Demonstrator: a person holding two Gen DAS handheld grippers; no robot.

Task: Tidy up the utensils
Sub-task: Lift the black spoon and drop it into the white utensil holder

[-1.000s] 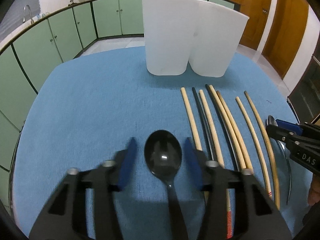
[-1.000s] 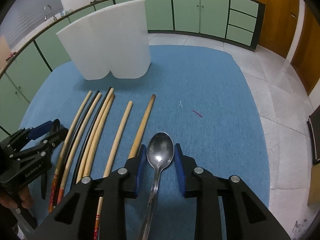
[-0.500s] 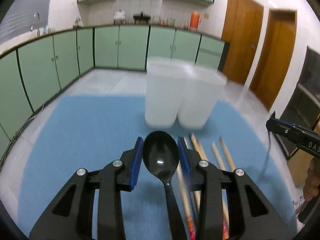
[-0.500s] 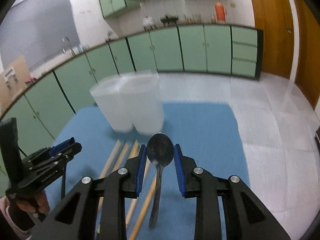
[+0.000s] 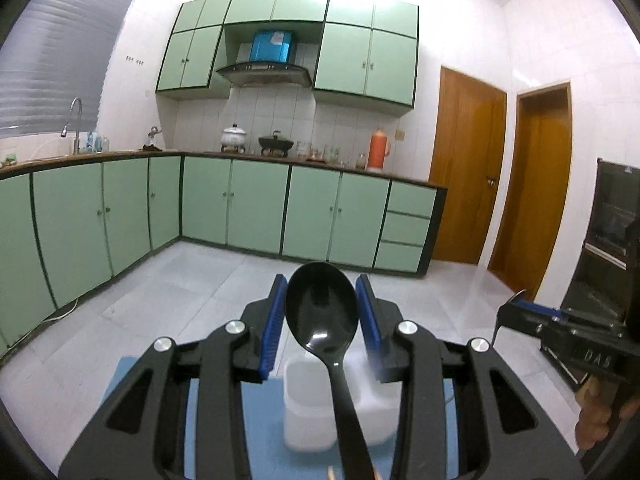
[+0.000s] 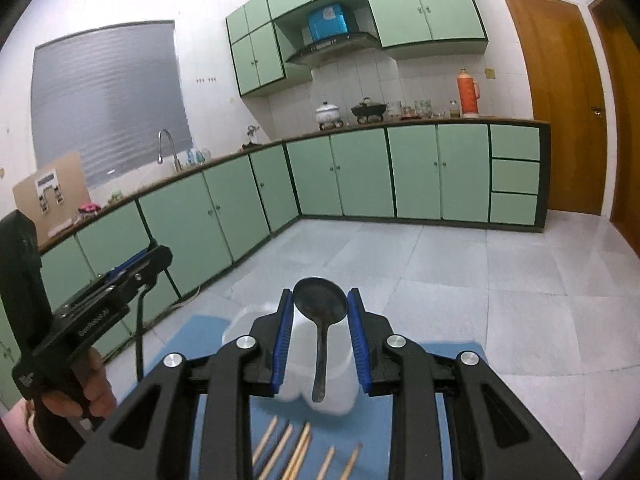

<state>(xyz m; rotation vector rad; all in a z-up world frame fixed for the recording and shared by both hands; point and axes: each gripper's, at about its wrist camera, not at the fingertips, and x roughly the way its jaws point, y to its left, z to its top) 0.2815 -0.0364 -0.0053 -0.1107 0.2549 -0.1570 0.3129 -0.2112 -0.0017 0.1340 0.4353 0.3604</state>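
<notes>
Both claws are up in the air, and each one has a spoon. The left gripper [image 5: 322,308] is squeezed on the bowl of a black plastic spoon [image 5: 322,312]. The blue pads press on the two sides of the bowl, and the long handle runs back toward the person's hand. The right gripper [image 6: 319,312] is squeezed the same way on a metal spoon [image 6: 320,300]. Its bowl sits between the pads and its handle hangs down and back.

The white holder [image 6: 320,392] stands on the blue mat [image 6: 200,336]. It has two cups joined side by side. It sits lower than both claws and in front of them. From the left gripper's view it shows just under the black spoon. From the right gripper's view it shows just behind the metal spoon's handle. So both spoons are above the holder and a bit short of it.

I think the next move is to go forward and then down, so a spoon drops into a cup. I cannot tell which hand is closer to the holder; they look about the same.

The wooden chopsticks [image 6: 296,452] lie flat on the mat, close to the person, pointing toward the holder. They have not been put away yet.
</notes>
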